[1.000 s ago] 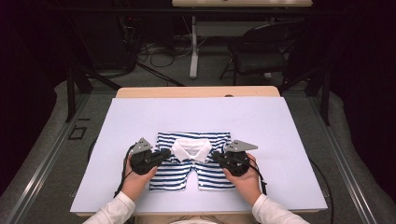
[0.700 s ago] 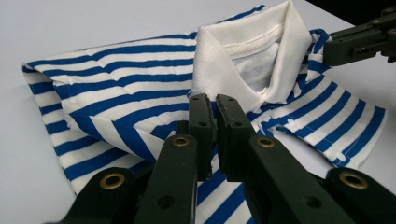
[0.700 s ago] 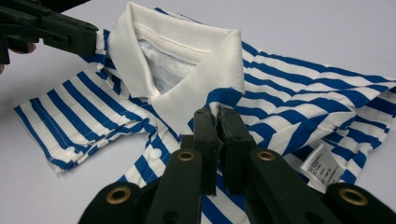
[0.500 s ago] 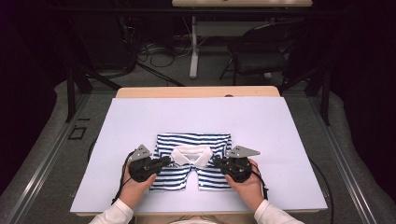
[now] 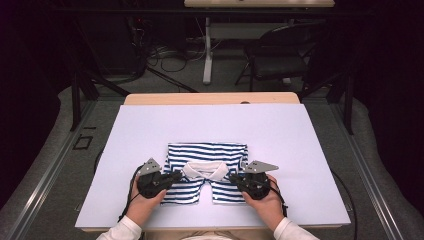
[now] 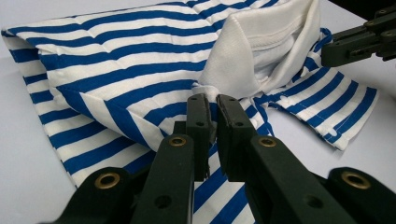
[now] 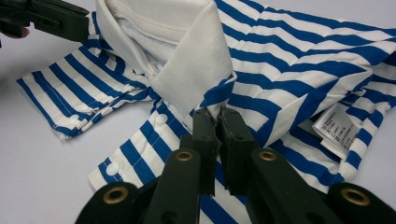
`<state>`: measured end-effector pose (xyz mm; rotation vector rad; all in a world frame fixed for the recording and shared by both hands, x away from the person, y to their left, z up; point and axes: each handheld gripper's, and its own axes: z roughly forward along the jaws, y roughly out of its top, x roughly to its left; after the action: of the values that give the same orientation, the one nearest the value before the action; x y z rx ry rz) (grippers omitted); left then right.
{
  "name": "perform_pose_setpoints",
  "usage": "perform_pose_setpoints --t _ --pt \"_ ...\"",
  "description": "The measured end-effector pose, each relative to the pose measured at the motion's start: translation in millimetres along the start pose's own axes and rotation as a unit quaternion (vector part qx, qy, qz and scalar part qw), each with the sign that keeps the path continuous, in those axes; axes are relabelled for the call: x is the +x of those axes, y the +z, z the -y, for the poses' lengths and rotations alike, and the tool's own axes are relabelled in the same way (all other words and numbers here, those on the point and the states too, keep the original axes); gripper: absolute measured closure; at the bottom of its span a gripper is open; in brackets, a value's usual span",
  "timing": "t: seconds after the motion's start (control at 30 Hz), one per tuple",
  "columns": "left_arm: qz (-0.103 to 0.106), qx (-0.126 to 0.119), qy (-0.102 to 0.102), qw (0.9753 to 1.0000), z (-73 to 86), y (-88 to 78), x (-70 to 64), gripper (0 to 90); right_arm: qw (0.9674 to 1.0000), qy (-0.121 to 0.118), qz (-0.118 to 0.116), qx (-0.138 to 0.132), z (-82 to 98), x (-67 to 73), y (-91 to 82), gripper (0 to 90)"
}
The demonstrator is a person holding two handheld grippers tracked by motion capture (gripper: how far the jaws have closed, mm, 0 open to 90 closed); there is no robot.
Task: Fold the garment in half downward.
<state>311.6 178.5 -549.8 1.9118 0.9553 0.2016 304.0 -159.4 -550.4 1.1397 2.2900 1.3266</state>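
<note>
A blue-and-white striped shirt [image 5: 205,152] with a white collar [image 5: 204,170] lies folded on the white table cover [image 5: 300,150], its collar end toward the person. My left gripper [image 5: 176,176] is shut on the striped shirt [image 6: 116,79] just left of the collar [image 6: 261,42]. My right gripper [image 5: 233,178] is shut on the shirt [image 7: 299,65] just right of the collar [image 7: 187,56]. The pinched edges are lifted a little off the cloth below. A care label [image 7: 337,129] shows in the right gripper view.
The wooden table edge [image 5: 210,98] shows beyond the white cover. A dark chair [image 5: 280,55] and a table leg [image 5: 207,50] stand on the floor behind. Cables lie on the floor at the back left.
Both grippers have drawn the shirt's collar end toward the person, folding it over the lower part. The visible striped area behind the collar has grown.
</note>
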Motion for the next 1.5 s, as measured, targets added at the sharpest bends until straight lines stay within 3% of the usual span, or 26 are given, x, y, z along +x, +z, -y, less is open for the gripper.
perform_pose_setpoints --t 0.83,1.1,1.3,1.5 --pt "0.012 0.014 -0.008 0.9998 14.6 -10.4 -7.5 77.2 0.9999 0.005 -0.01 0.01 7.6 5.5 -7.7 80.1" --pt "0.007 0.011 0.005 0.9999 18.4 -19.6 -14.7 66.5 0.9997 0.009 -0.016 0.013 12.3 6.6 -16.3 73.0" --pt "0.001 0.006 0.013 0.9999 19.4 -20.9 -16.6 57.4 0.9999 0.011 -0.005 0.012 16.3 5.5 -22.9 64.7" --pt "-0.008 -0.004 0.01 0.9999 19.1 -18.5 -11.5 48.5 0.9999 0.007 0.008 0.003 17.3 0.8 -26.6 59.2"
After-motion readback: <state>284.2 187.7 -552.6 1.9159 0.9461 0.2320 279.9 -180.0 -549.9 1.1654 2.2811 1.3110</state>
